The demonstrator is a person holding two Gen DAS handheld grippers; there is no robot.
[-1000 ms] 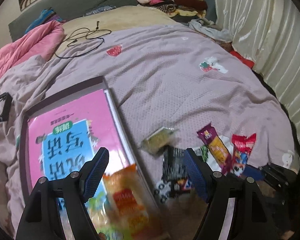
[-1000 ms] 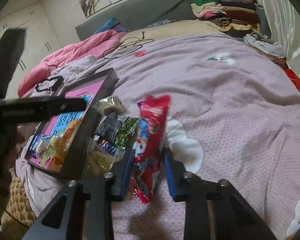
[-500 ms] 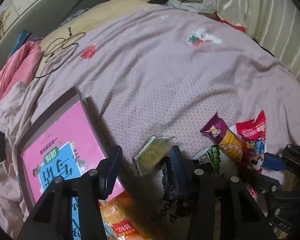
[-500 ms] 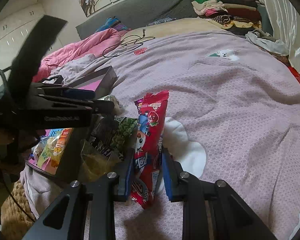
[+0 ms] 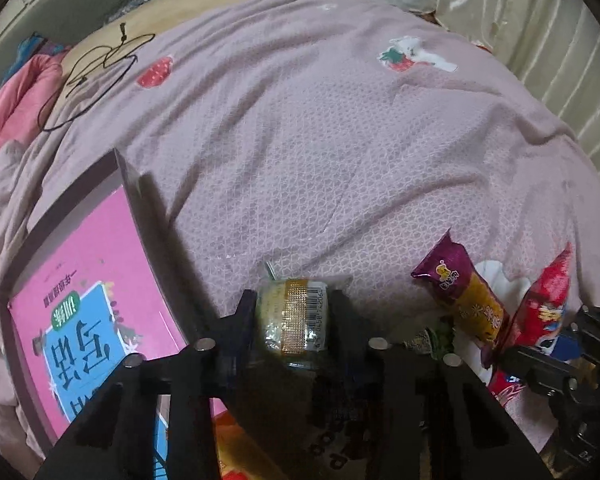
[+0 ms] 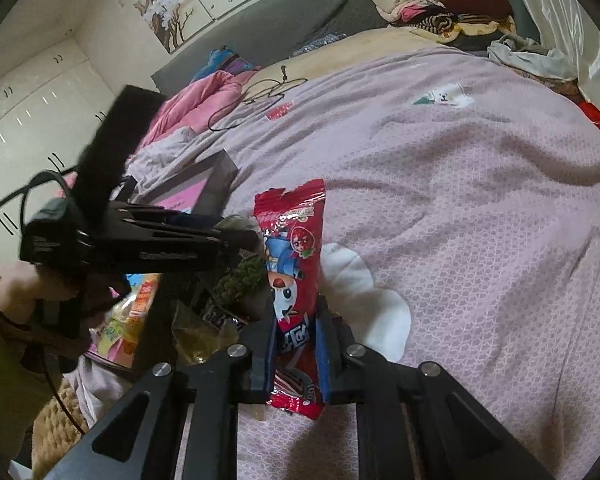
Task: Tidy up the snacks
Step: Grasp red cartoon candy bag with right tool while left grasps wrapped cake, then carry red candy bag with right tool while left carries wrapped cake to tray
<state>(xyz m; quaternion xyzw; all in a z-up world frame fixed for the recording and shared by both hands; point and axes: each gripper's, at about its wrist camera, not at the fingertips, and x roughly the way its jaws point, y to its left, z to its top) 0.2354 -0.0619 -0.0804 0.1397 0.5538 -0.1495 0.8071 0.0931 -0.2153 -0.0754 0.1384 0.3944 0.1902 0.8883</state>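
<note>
My left gripper is shut on a clear-wrapped pale green and gold cake snack just right of the dark box with the pink book lining. My right gripper is shut on a red cartoon snack packet, held upright above the bed; the packet also shows in the left wrist view. A purple and yellow snack bar lies beside it. A green pea packet and a dark packet lie by the box. An orange packet lies in the box.
The lilac bedspread stretches ahead. A black cable lies on the beige pillow. Pink quilt at left, folded clothes at the far headboard, cream curtain on the right. The left gripper's body crosses the right view.
My left gripper moved forward from over the box to the cake snack and closed on it. My right gripper kept its hold on the red packet and lifted it slightly.
</note>
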